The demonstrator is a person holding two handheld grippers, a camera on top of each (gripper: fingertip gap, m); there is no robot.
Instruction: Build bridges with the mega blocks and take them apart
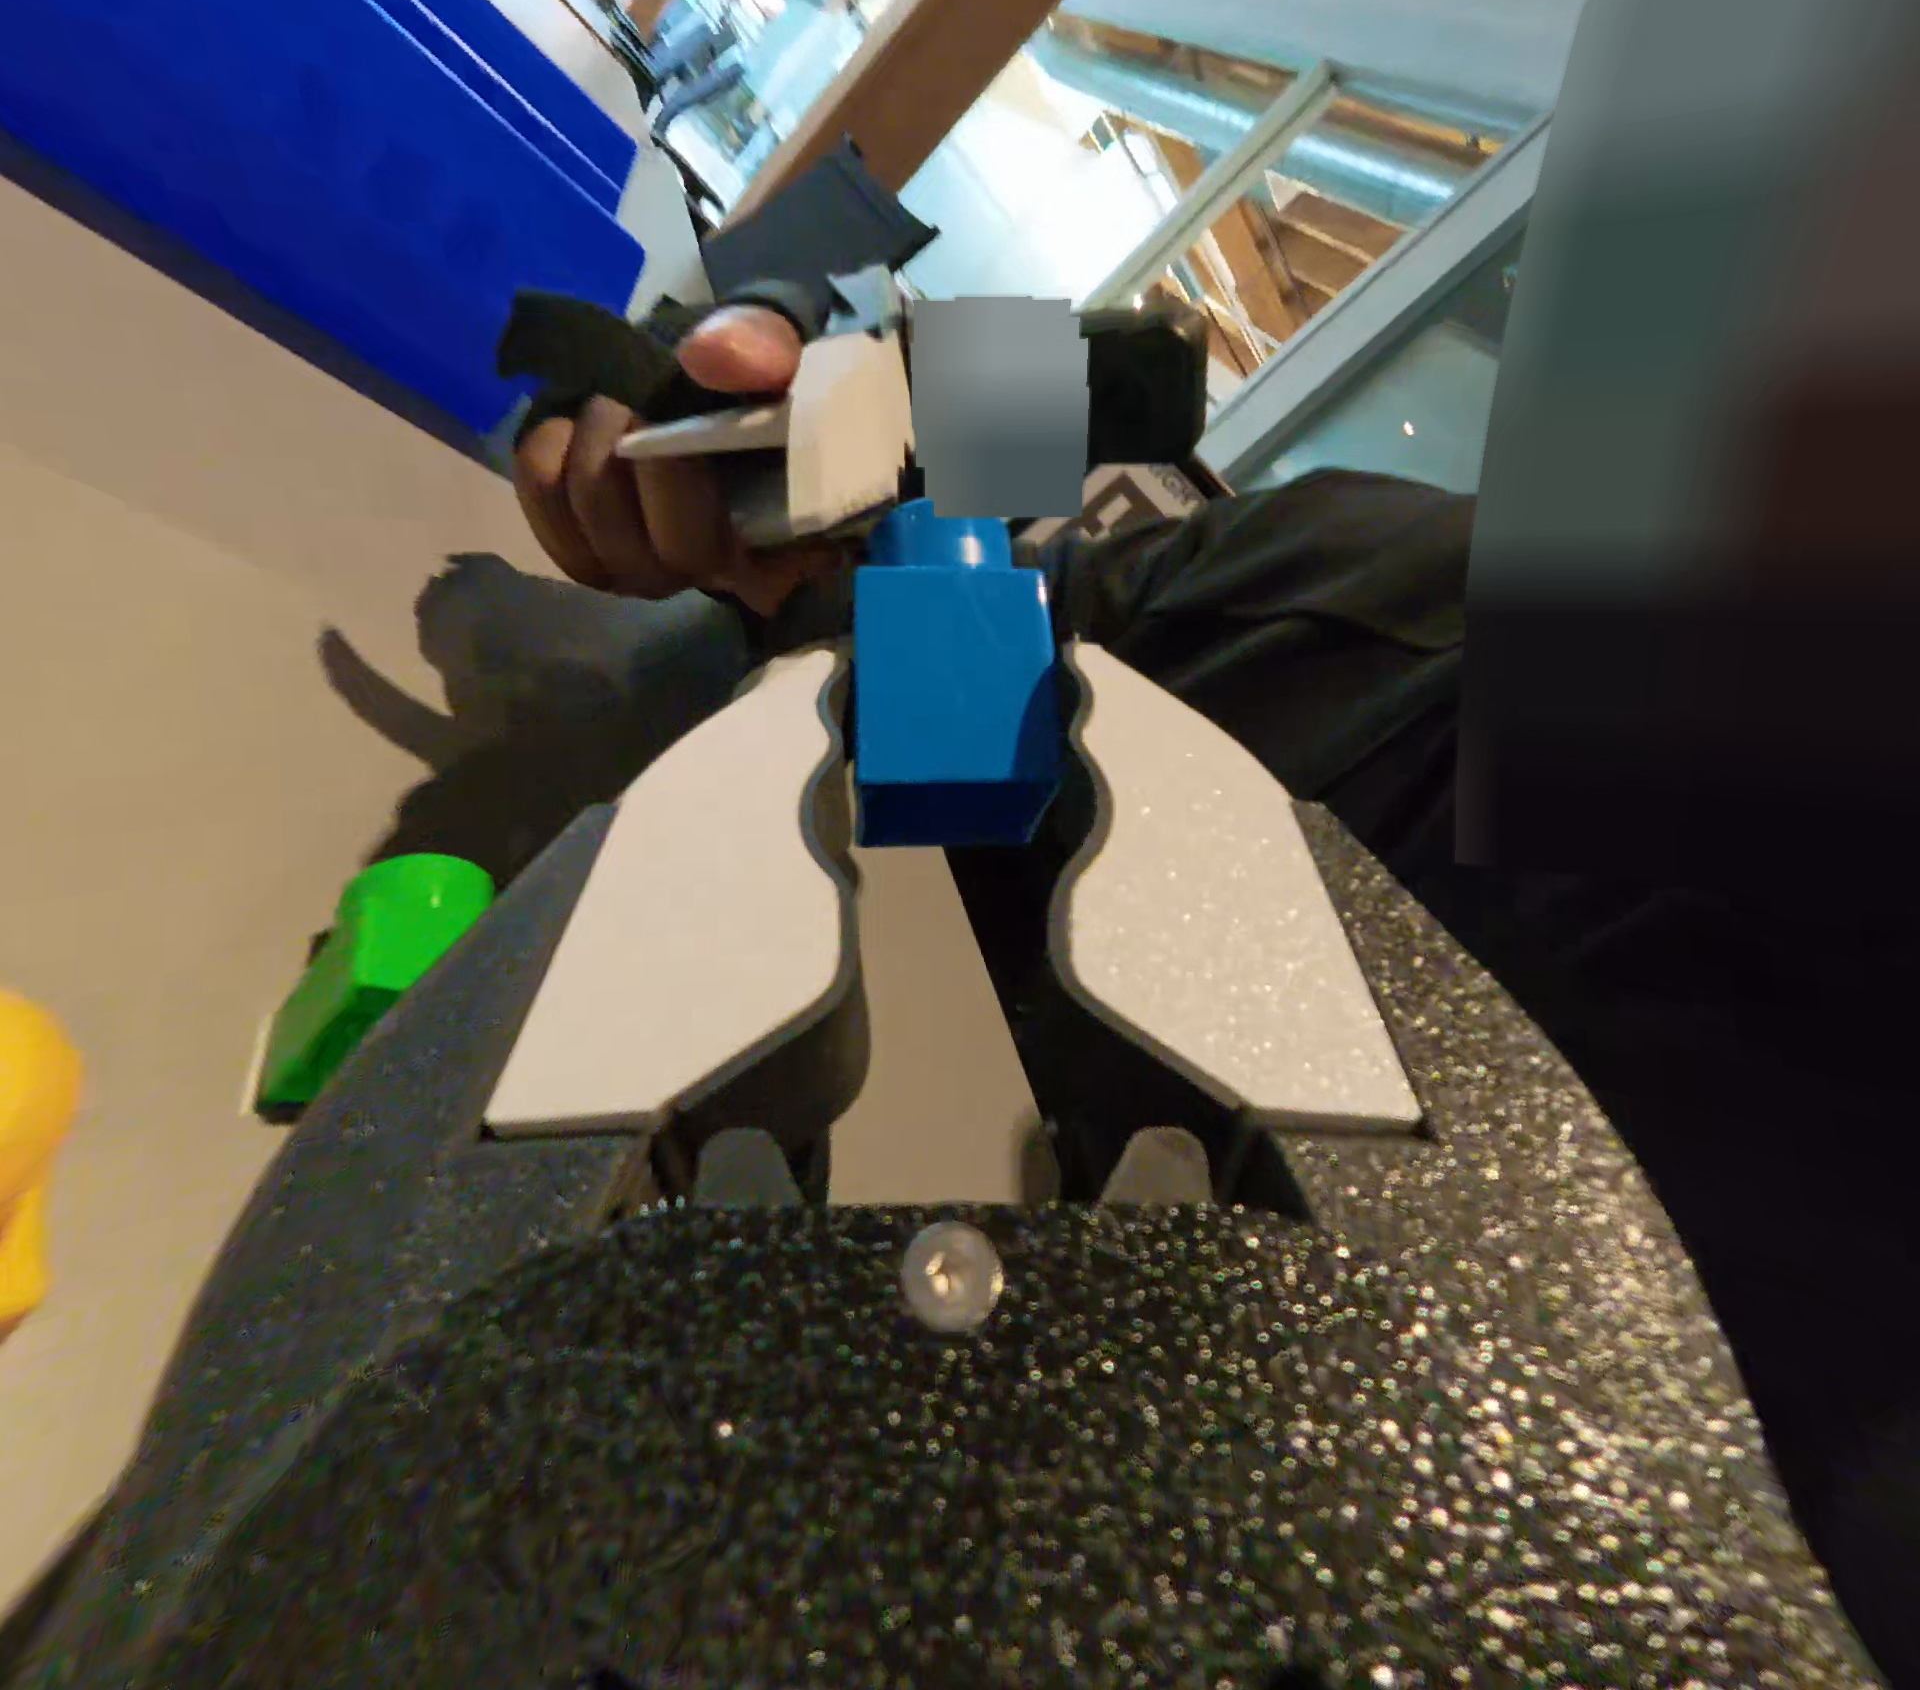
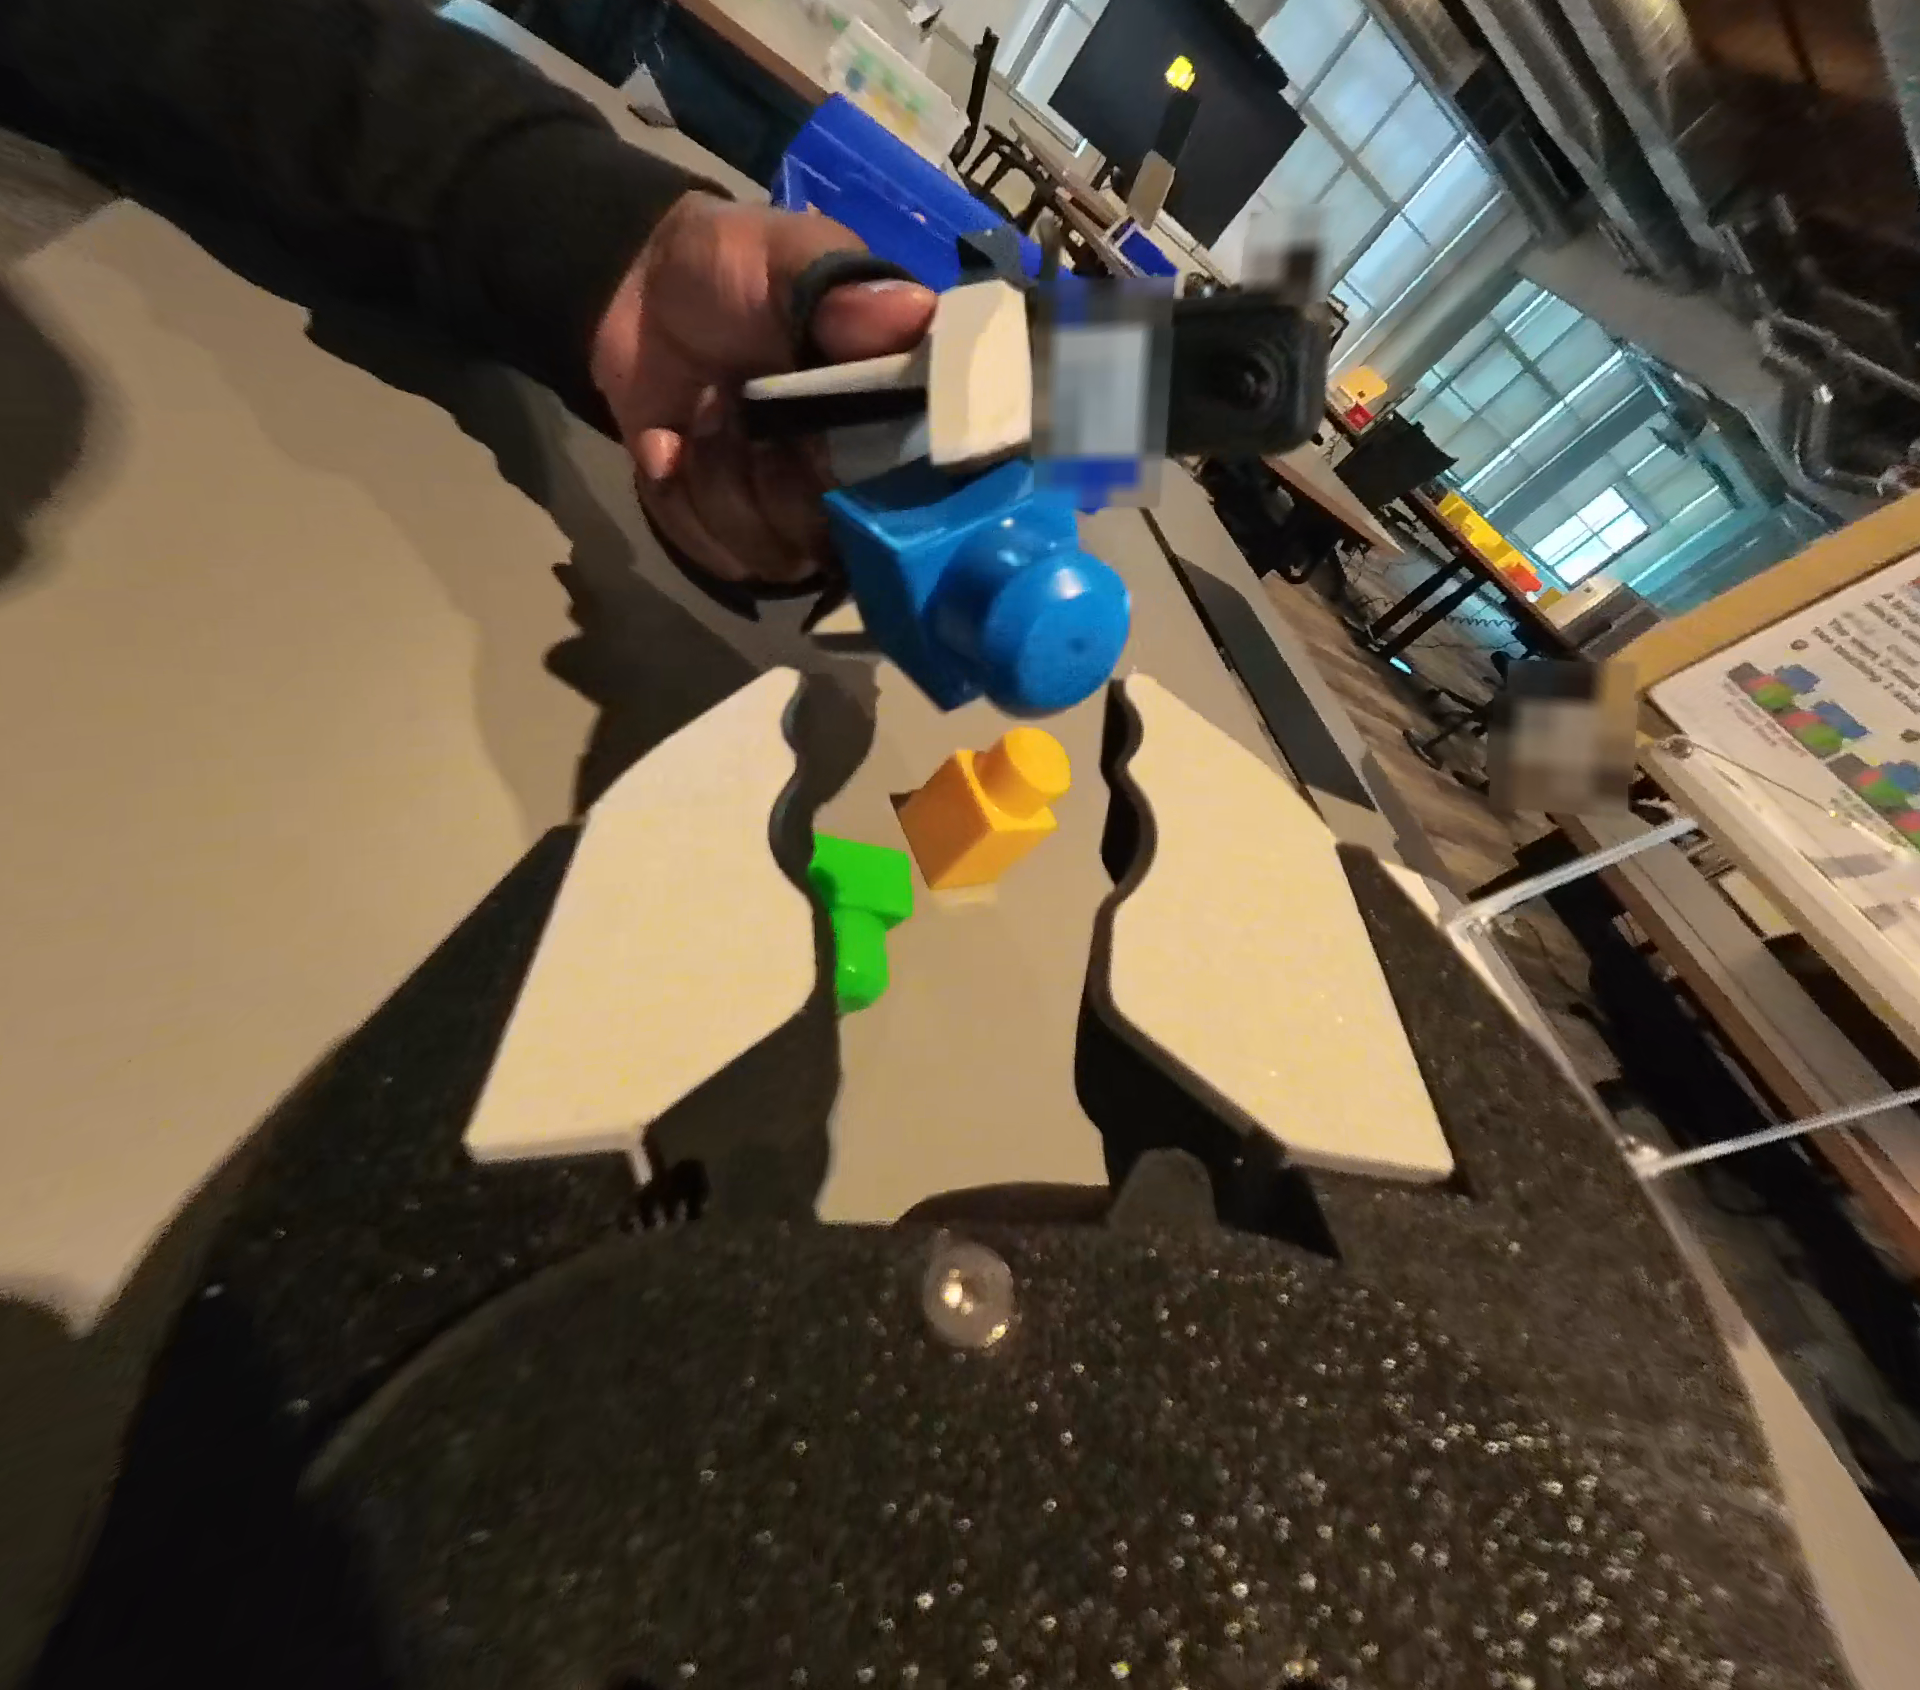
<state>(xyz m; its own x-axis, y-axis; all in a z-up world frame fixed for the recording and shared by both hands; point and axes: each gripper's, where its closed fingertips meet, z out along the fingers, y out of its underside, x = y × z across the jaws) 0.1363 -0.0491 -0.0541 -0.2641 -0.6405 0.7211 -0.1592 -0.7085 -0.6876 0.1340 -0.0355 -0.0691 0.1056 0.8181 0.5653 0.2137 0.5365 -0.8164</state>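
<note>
My left gripper is shut on a blue block and holds it in the air above the grey table, stud pointing away. In the right wrist view the same blue block points its stud at my right gripper, which is open, with the stud just at its fingertips. The right gripper also shows in the left wrist view, held by a hand just beyond the stud. A green block and a yellow block lie loose on the table below; both also show in the left wrist view, green and yellow.
A blue bin stands at the table's far side and also shows in the right wrist view. A printed sheet in a clear stand is at the right. Another person sits at a table in the background. The grippers are tip to tip, or close to it.
</note>
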